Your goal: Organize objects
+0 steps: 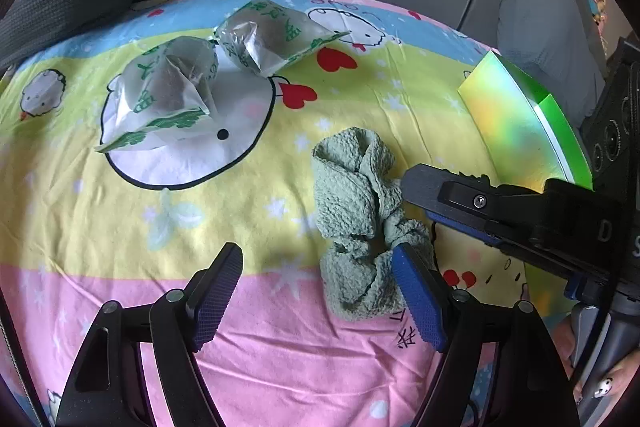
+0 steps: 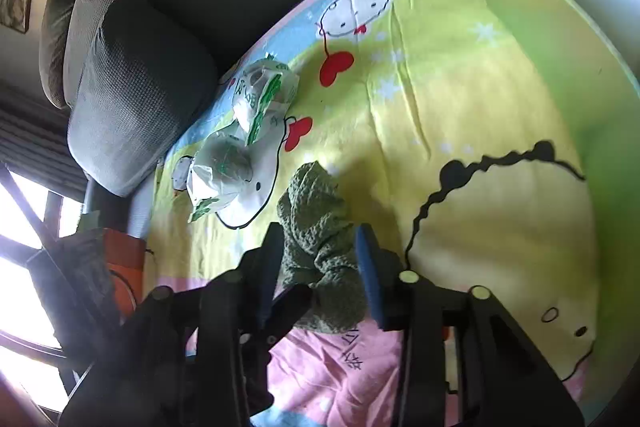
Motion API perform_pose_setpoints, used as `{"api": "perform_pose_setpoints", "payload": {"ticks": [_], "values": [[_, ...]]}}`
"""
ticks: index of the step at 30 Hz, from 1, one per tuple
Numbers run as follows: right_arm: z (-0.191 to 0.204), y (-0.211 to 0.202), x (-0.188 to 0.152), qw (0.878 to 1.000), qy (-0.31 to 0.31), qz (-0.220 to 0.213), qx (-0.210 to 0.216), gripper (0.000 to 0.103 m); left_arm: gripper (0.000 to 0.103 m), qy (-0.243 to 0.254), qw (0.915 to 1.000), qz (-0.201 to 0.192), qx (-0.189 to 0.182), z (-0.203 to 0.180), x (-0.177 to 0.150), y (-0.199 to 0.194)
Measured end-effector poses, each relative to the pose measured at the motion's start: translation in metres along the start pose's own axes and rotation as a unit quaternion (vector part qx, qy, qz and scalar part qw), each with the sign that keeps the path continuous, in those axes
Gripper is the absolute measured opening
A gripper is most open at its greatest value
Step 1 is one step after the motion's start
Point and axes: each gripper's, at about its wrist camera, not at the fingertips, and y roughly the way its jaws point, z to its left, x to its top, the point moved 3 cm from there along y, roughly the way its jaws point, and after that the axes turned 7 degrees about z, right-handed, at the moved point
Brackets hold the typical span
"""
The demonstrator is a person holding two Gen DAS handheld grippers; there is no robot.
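The green cloth (image 1: 360, 227) lay crumpled in a loose twist on the cartoon-print sheet (image 1: 260, 347), near the middle and close to the near edge, partly on the yellow band and partly on the pink. Its puckered weave looked soft, light and limp; it would likely sag and unfold when lifted, so a hold on a bunched fold in its middle seemed safer than one on a loose corner. The right claw (image 2: 316, 267) came in from the right, angled down, with its jaws partly spread and the cloth's bunched middle between them; whether the pads pressed it could not be told. The left claw (image 1: 316, 299) pointed steeply down at the sheet from the near side, jaws wide apart, its right finger just beside the cloth's near end and its left finger over bare sheet. Two plastic-wrapped packets (image 1: 168, 87) lay well apart at far left, and a shiny green box (image 1: 520, 123) stood at far right.
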Motion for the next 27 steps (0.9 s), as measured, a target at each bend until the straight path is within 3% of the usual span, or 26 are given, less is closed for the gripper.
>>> {"api": "perform_pose_setpoints", "payload": {"ticks": [2,11,18,23,27], "values": [[-0.002,0.003,0.0,1.0,0.009,0.009,0.012,0.049,0.071,-0.001,1.0,0.003,-0.005,-0.001,0.0,0.001],[-0.005,0.018,0.001,0.999,0.009,0.034,0.005,0.049,0.06,0.008,0.9999,0.009,-0.003,-0.005,0.003,0.012],[-0.005,0.022,0.002,1.0,-0.002,0.03,-0.006,0.049,0.051,0.019,0.9998,0.002,0.0,-0.007,0.004,0.013],[-0.001,0.032,0.0,0.999,-0.011,0.045,0.002,0.034,0.033,0.029,0.9995,0.0,-0.01,-0.013,0.004,0.014],[0.008,0.037,-0.003,0.999,-0.021,0.044,-0.008,0.032,0.025,0.026,0.9996,-0.006,-0.012,-0.014,0.005,0.012]]}}
